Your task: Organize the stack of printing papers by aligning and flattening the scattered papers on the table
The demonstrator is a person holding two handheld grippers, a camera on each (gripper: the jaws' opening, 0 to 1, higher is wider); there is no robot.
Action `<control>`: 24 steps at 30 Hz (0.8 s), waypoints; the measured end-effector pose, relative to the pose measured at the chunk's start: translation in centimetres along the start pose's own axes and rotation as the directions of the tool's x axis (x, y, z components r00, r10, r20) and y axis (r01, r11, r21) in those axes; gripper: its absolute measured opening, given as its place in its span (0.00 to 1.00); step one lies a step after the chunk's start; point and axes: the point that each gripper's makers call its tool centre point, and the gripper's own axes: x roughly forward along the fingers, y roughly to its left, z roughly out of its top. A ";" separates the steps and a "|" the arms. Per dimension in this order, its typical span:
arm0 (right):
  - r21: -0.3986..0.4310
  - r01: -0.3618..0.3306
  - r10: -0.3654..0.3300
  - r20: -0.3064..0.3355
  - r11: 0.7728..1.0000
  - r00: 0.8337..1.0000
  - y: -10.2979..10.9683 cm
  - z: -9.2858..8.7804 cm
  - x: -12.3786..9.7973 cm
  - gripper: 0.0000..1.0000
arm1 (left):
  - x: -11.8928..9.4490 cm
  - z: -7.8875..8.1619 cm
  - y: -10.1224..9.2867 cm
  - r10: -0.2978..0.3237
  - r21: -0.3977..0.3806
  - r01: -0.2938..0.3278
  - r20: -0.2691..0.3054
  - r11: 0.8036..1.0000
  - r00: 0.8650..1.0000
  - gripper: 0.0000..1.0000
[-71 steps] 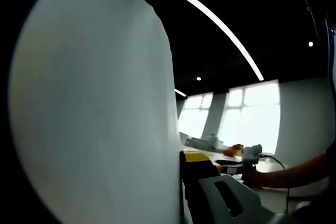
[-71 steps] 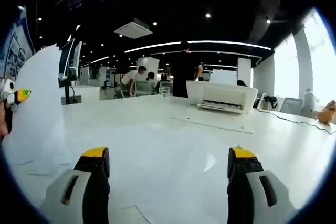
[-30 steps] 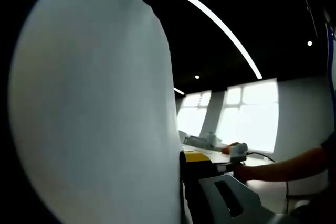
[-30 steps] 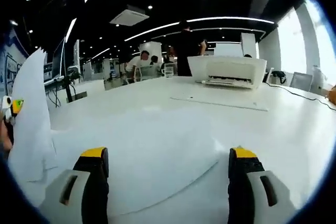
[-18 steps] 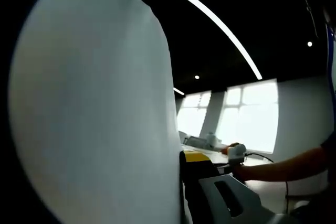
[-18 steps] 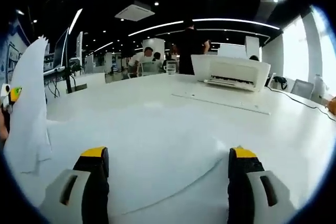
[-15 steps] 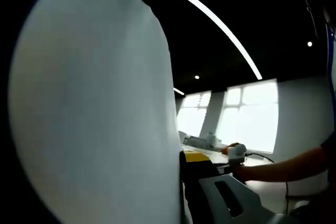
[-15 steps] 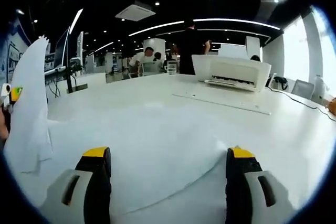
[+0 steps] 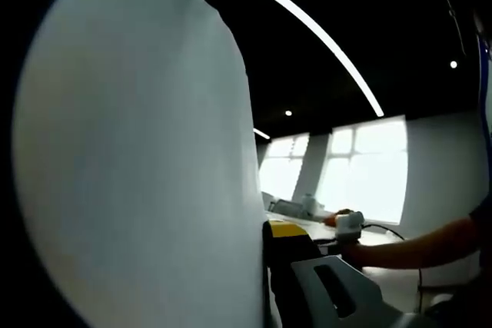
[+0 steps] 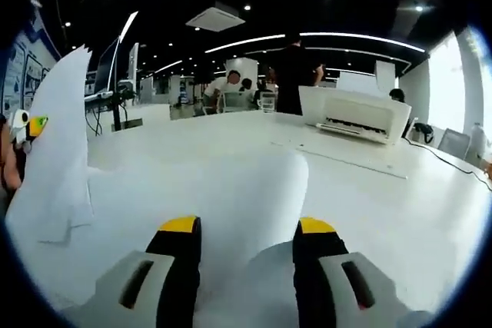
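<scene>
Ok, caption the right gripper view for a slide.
Right gripper jaws closing on a lifted paper edge, white printer beyond on the table.

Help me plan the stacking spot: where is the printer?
In the right gripper view, the printer sits on the white table, upper right, beyond the curled paper sheet.

1. paper sheets (image 10: 231, 197): matt white, smooth, one edge curling up in front of the printer (image 10: 355, 119).
2. printer: white plastic, faint sheen.
3. table (image 10: 430, 213): smooth glossy white top.
4. right gripper (image 10: 250, 263): grey plastic jaws, matt yellow tips.
5. upright sheet (image 9: 138, 174): matt white paper.
</scene>
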 end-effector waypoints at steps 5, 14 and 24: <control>-0.016 -0.036 0.036 0.001 0.999 0.999 0.9 0.0 0.0 0.26 | 0.0 0.0 0.0 0.000 0.000 0.000 0.000 1.000 1.000 0.06; 0.019 -0.053 0.053 -0.011 0.998 0.999 1.2 -0.1 0.0 0.17 | 0.0 0.0 0.0 0.000 0.001 0.000 -0.001 1.000 1.000 0.06; 0.002 -0.036 0.036 -0.011 0.999 0.999 1.1 0.1 -0.6 0.00 | 0.0 0.0 0.0 0.000 -0.002 0.000 0.001 1.000 1.000 0.06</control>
